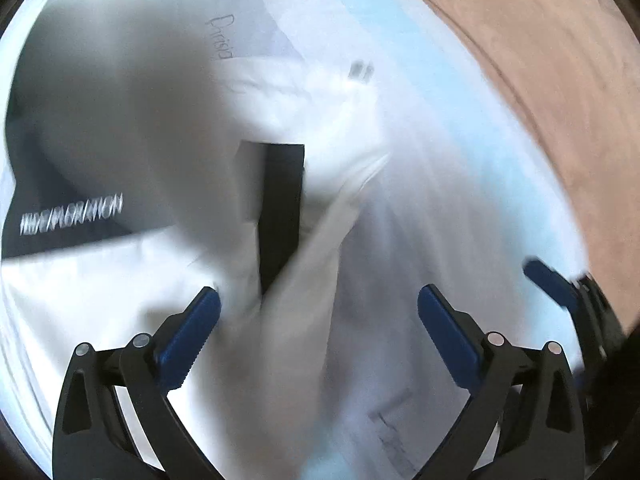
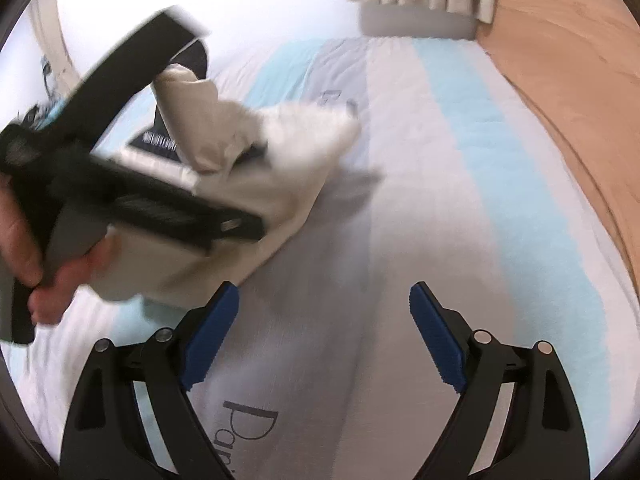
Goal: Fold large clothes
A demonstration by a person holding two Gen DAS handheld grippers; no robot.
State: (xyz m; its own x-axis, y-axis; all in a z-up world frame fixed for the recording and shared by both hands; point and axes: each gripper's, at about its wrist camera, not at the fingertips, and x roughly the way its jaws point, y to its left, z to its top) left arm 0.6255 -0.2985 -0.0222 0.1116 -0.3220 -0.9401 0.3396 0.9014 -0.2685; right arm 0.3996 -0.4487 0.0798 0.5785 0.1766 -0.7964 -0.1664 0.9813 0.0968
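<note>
Cloth is filling the left wrist view, blurred: a cream garment (image 1: pixel 192 280) with a black panel bearing white lettering is lying under the left gripper (image 1: pixel 320 308), whose blue-padded jaws are standing wide apart with nothing pinched between them; the right gripper's blue tip is showing at the right edge. Seen from the right wrist, the right gripper (image 2: pixel 324 304) is hovering with jaws apart over the striped bedcover (image 2: pixel 460 160); the garment is lying crumpled at upper left, beneath the hand (image 2: pixel 44 264) gripping the left tool

Right gripper (image 2: pixel 324 320) jaws apart over the striped bedsheet (image 2: pixel 460 184); cream garment (image 2: pixel 256 184) (crumpled) lies beyond.
</note>
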